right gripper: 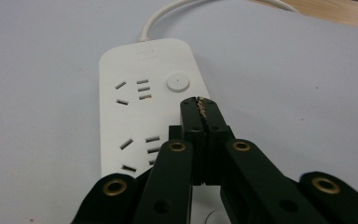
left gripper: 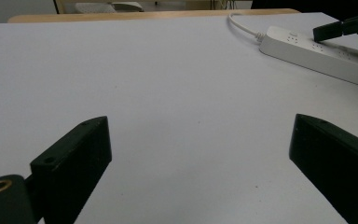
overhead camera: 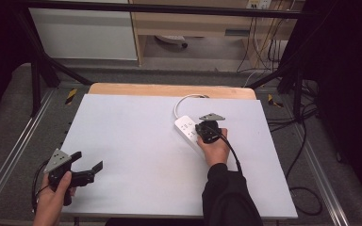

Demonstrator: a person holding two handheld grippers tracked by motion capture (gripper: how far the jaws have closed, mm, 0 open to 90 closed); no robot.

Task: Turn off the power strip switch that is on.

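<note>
R gripper [right gripper: 199, 103] clenched, empty, tip just short of power strip [right gripper: 135, 112] button [right gripper: 177, 82] | press pending | L gripper [left gripper: 200, 154] released, idle.

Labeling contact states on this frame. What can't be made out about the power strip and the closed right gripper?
- Power strip: near end hidden behind the right gripper in the right gripper view.
- Touching or just above the strip's round button: cannot tell.
- Cord: runs off the table's far edge in the high view; plug unseen.
- Left gripper view: strip cut off by the right edge.
</note>
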